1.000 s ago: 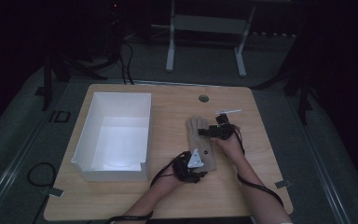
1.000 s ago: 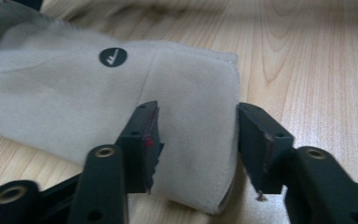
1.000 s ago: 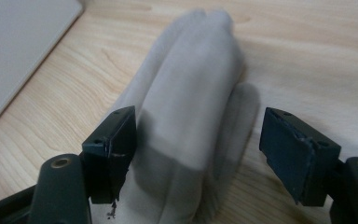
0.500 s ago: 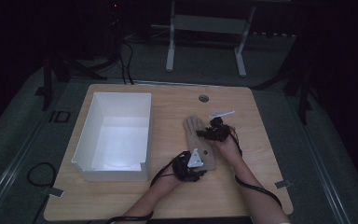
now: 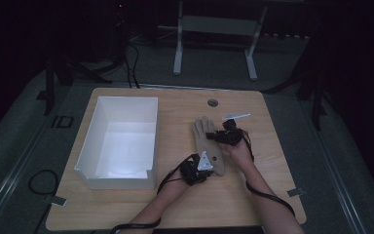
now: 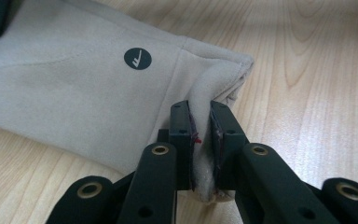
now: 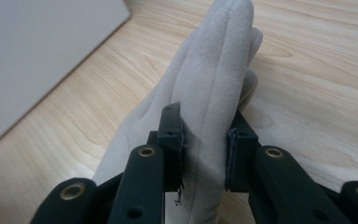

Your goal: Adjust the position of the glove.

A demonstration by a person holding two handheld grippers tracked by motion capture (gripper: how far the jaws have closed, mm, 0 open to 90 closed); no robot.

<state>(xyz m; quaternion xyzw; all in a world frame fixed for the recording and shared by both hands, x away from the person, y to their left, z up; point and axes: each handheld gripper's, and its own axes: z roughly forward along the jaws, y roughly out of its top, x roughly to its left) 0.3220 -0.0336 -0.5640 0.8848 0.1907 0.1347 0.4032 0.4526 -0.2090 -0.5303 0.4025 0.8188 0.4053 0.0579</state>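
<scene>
A beige glove (image 5: 205, 139) lies flat on the wooden table (image 5: 272, 161), fingers pointing away from me. My left gripper (image 5: 205, 165) is at its near end. In the left gripper view that gripper (image 6: 200, 109) is shut on a raised fold of the cuff edge of the glove (image 6: 74, 79), near a dark round logo (image 6: 137, 59). My right gripper (image 5: 214, 136) comes in from the right side. Its jaws have just been closing, and in the right gripper view the gripper (image 7: 205, 122) pinches a raised ridge of the glove (image 7: 219, 56) below the fingers.
An open white box (image 5: 88, 146) stands left of the glove, and its wall (image 7: 37, 46) shows in the right gripper view. A thin white strip (image 5: 236, 116) lies behind the right hand. A round grommet (image 5: 213, 103) sits near the table's far edge.
The right gripper has shifted left onto the glove and closed on it. The glove's finger end has moved a little with it. The left hand has kept its place at the cuff.
</scene>
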